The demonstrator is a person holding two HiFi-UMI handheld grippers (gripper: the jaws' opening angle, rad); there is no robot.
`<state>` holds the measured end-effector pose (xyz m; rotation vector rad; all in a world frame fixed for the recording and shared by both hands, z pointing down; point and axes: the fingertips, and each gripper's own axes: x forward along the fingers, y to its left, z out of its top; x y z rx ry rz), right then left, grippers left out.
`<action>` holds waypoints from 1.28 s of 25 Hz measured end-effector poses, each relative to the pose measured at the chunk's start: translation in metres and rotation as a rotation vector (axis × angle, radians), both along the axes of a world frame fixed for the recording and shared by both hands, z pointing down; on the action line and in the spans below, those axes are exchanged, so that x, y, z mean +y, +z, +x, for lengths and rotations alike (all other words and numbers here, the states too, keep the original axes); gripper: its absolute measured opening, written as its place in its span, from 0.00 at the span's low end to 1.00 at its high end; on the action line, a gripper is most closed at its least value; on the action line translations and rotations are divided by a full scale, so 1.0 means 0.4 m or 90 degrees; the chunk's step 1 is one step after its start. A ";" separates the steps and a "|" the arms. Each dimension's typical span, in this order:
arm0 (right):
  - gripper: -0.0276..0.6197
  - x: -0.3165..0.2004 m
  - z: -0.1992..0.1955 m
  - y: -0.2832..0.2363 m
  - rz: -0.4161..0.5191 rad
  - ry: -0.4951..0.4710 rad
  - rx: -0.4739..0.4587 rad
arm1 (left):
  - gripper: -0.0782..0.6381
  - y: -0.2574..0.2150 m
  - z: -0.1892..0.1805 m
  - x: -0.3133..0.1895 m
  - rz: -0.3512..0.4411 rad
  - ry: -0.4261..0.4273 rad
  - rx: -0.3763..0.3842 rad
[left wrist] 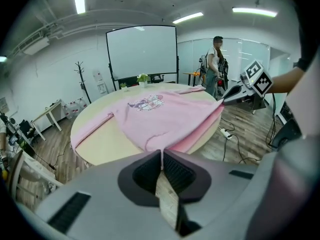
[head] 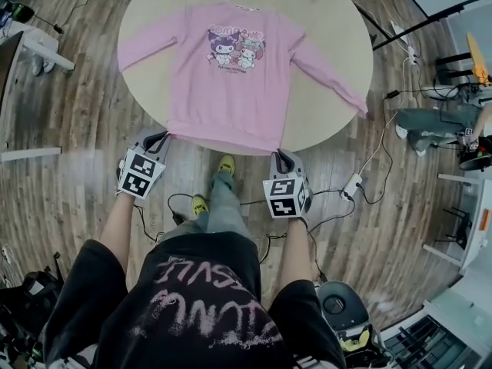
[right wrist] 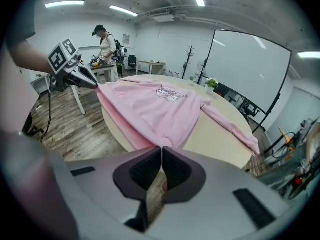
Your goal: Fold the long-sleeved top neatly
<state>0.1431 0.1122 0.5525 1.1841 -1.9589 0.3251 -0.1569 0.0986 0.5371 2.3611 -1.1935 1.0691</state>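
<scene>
Pinching, left gripper [left wrist: 162, 151]: jaws pressed onto top [head: 231, 75] hem corner
right gripper [right wrist: 161, 148]: likewise, opposite hem corner
fabric: pink soft knit, hem over round tabletop [head: 330, 25] near edge

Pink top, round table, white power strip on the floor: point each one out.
pink top [head: 231, 91], head view, plain fabric below the cartoon print.
round table [head: 338, 29], head view, bare surface beyond the sleeve.
white power strip [head: 353, 185], head view, middle of its body.
</scene>
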 end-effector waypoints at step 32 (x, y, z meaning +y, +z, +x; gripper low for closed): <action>0.05 0.162 0.170 -0.124 0.053 0.222 -0.110 | 0.13 -0.089 -0.048 0.086 -0.011 -0.005 -0.002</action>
